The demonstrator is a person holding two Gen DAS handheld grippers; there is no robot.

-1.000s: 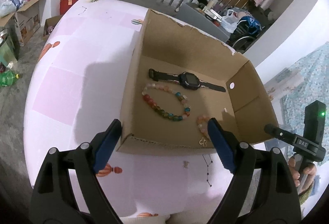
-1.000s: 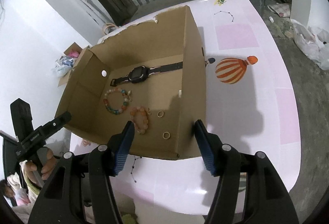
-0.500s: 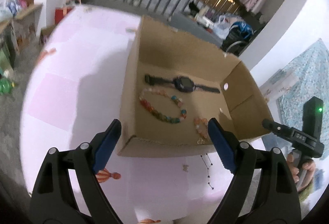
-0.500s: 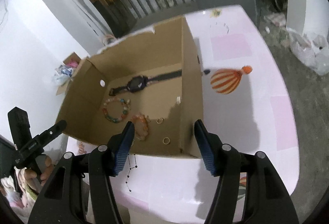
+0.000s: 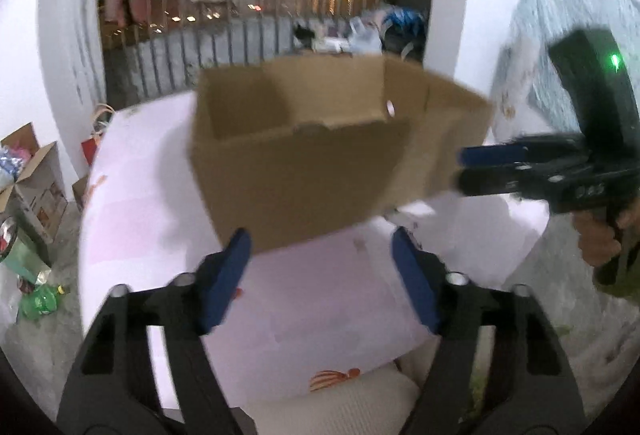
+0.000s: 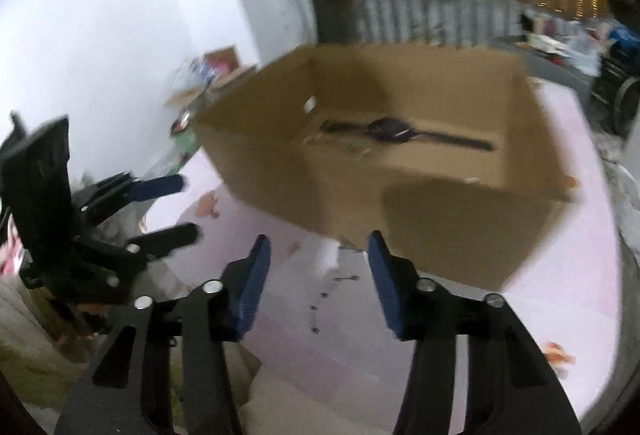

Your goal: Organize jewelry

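Grippers have both dropped low and back from the cardboard box (image 6: 400, 171), left gripper (image 5: 320, 275) and right gripper (image 6: 318, 275) spread open and empty, the watch (image 6: 390, 129) lying inside it, so sorting seems finished.

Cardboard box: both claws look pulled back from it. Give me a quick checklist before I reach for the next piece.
1. Left claw open, holding nothing: ok.
2. Right claw open, holding nothing: ok.
3. Both claws outside the cardboard box: ok.
4. Watch lying on the box floor: ok.
5. Other jewelry in the box: cannot tell, blurred.
6. Chain on the tablecloth in front of the box, not in it: not ok.
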